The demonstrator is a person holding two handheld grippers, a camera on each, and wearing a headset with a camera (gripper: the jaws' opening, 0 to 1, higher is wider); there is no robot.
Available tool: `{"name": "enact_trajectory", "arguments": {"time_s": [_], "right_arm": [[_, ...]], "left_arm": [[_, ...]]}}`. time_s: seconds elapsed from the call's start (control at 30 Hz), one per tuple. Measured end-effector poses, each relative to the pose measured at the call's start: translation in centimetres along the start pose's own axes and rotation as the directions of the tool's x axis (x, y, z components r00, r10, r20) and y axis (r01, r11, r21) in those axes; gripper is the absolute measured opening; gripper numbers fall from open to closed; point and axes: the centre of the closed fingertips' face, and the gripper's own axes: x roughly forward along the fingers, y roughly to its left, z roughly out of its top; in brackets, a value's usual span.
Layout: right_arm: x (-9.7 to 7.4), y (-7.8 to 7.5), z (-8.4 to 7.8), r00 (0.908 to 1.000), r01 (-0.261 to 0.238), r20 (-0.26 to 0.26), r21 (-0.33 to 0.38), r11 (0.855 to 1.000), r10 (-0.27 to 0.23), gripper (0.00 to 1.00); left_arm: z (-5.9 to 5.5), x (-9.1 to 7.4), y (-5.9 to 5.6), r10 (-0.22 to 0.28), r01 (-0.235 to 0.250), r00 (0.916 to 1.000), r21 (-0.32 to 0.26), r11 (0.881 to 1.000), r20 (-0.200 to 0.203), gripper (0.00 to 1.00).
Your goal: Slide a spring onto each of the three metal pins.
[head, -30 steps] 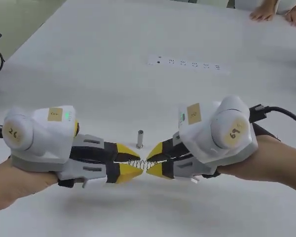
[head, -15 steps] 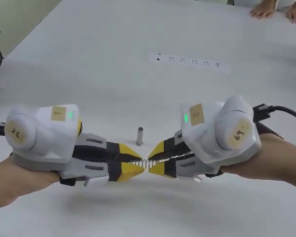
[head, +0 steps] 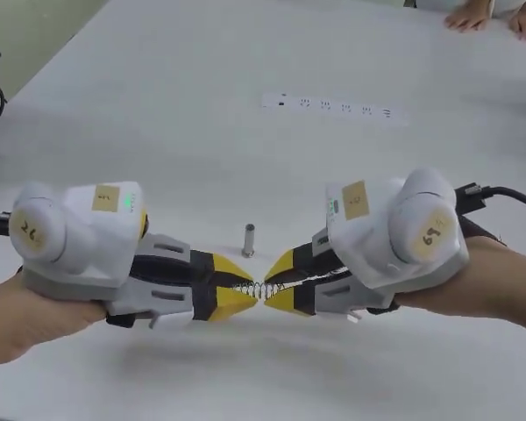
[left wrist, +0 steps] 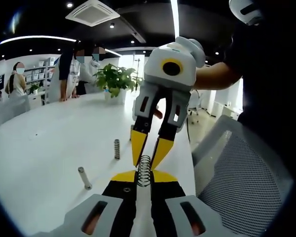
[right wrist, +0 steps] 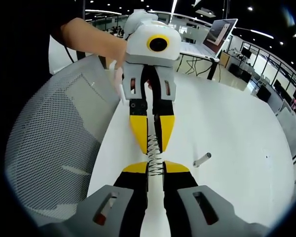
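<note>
Spring (head: 255, 288) clamped at both ends, held over the white table (head: 202, 105)
Left gripper (head: 244, 290) and right gripper (head: 268, 290) each clench one end, tips nearly meeting, near a bare pin (head: 249, 239); the right's round sticker (head: 434, 235) reads "69".

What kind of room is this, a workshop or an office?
Most likely an open-plan office or lab rather than a workshop: a long white table with a power strip, a mesh office chair, a potted plant and a ceiling air vent.
</note>
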Motion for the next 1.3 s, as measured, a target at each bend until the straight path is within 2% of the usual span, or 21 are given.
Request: {"name": "enact_trajectory", "arguments": {"time_s": [0.43, 0.53, 0.63, 1.0, 1.1, 1.3], "right_arm": [[-0.5, -0.2, -0.8, 0.9999, -0.009, -0.005, 0.030, 1.000, 0.009, 0.09], [-0.6, -0.2, -0.7, 0.9998, -0.012, 0.013, 0.056, 0.998, 0.011, 0.09], [-0.6, -0.2, -0.6, 0.9996, -0.009, 0.026, 0.028, 1.000, 0.008, 0.08], [-1.1, -0.3, -0.1, 0.9999, 0.001, 0.015, 0.014, 1.000, -0.001, 0.07], [-1.3, -0.3, 0.2, 0.9998, -0.006, 0.017, 0.017, 1.000, 0.005, 0.06], [-1.3, 0.0, 0.5, 0.9998, -0.015, -0.012, -0.002, 1.000, 0.015, 0.06]], "left_arm": [[0.2, 0.0, -0.1, -0.006, 0.006, 1.0000, -0.005, 1.000, 0.000, 0.01], [0.2, -0.1, -0.1, -0.007, 0.007, 1.0000, -0.008, 1.000, 0.005, 0.01], [0.3, -0.1, -0.1, -0.008, 0.008, 0.9999, -0.011, 1.000, 0.008, 0.01], [0.3, -0.2, -0.1, -0.009, 0.009, 0.9997, -0.008, 1.000, 0.022, 0.01], [0.1, -0.2, 0.0, -0.009, 0.010, 0.9999, -0.006, 1.000, 0.013, 0.01], [-0.3, -0.1, -0.2, -0.016, 0.016, 0.9998, -0.008, 1.000, 0.006, 0.01]]}}
